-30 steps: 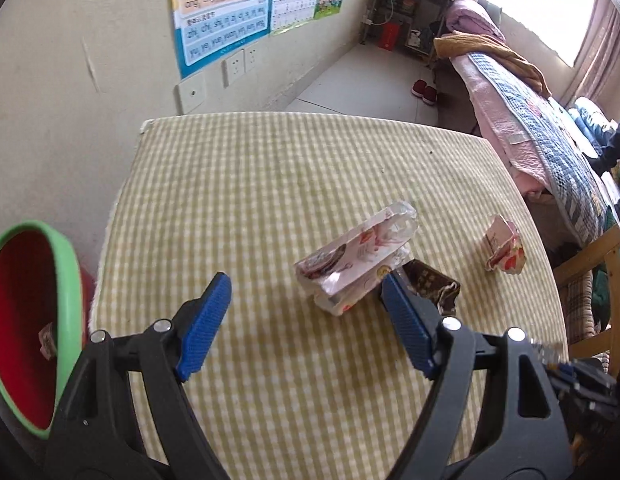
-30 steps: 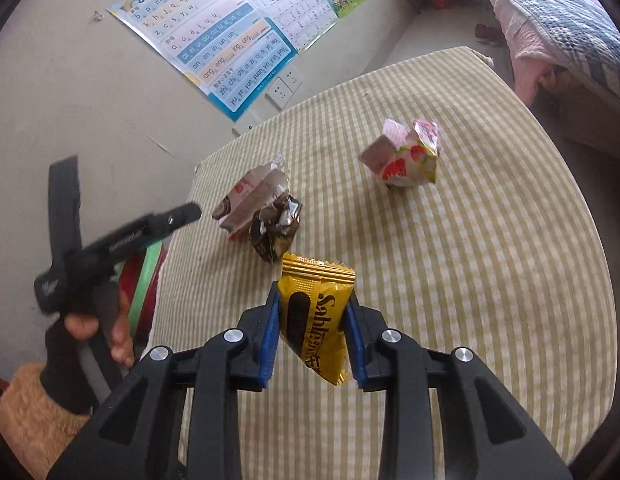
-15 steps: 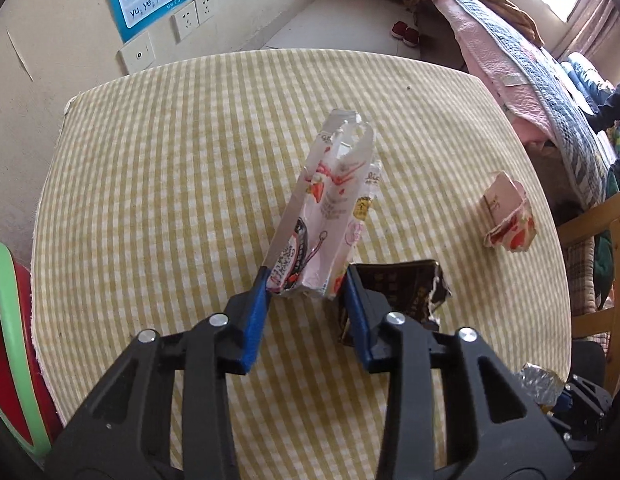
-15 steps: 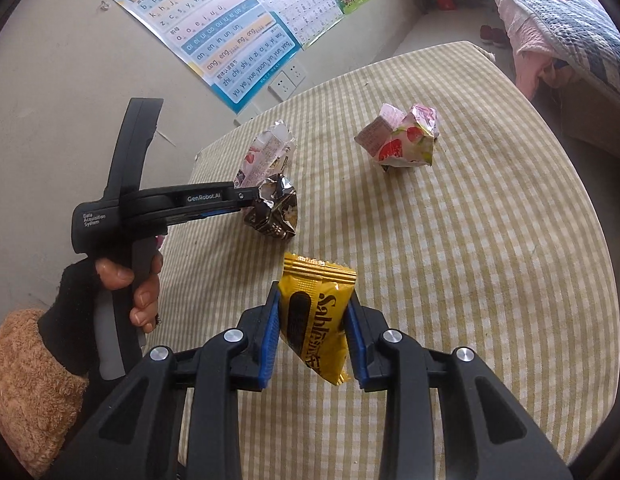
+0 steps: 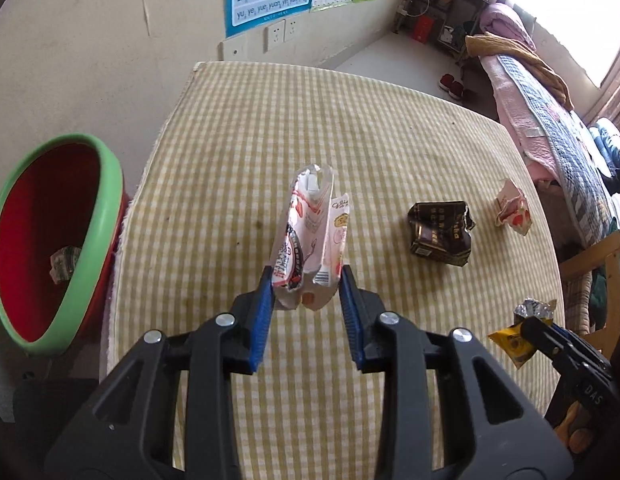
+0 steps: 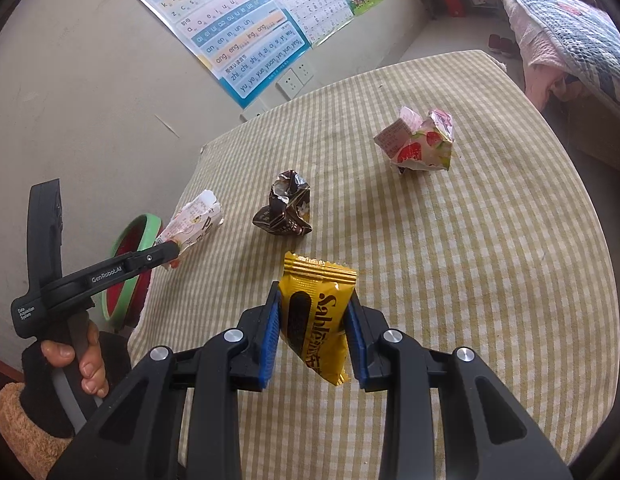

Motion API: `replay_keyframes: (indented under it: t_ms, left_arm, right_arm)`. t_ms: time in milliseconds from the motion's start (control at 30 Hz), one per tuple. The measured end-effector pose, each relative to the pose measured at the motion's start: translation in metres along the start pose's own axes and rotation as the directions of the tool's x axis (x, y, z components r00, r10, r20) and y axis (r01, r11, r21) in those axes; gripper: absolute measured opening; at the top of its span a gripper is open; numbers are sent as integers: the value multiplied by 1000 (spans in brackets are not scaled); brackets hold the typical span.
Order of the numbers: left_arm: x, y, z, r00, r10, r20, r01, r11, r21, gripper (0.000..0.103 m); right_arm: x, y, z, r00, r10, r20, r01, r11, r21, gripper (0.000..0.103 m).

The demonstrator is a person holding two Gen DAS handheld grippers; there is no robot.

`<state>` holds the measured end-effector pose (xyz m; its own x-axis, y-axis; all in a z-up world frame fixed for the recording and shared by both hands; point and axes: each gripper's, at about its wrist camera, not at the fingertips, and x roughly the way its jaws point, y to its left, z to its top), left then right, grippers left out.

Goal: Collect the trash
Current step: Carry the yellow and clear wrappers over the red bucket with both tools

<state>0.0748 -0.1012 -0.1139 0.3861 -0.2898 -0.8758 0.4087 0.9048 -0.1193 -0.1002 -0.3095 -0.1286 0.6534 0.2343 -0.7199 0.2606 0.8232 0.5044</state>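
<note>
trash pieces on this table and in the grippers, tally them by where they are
Held in a gripper: 2 (white-pink wrapper in the left gripper, yellow snack packet in the right gripper)
Lying on the table: 2 (dark crumpled wrapper, strawberry carton)
In the red bin: 1 (small scrap)
Total: 5

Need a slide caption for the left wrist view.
Left tool grips a white wrapper above the checked table, bin alongside.
</note>
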Motion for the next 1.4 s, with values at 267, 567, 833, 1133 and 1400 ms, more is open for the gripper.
replay_keyframes:
  t_ms: [267, 567, 833, 1133, 1400]
  left_arm:
    - [-14, 10, -11, 999, 6, 33, -4, 999, -39, 31]
    - [-14, 12, -17, 999, 7, 34, -6, 999, -42, 31]
    - [-9, 11, -20, 1000, 19, 23, -18, 999, -35, 31]
    - [-9, 12, -20, 999, 23, 28, -22, 999, -38, 31]
    - [-11, 21, -18, 998, 41, 40, -38, 997, -65, 31]
  right_arm:
    - [-3, 21, -6, 1000, 9, 2, -9, 997, -74, 30]
    - [3, 23, -11, 1000, 4, -24, -6, 996, -84, 31]
    - [5, 23, -13, 999, 3, -34, -5, 996, -85, 31]
    - [6, 24, -14, 999, 4, -39, -8, 995, -95, 31]
    - [8, 36, -14, 999, 26, -44, -31, 992, -123, 31]
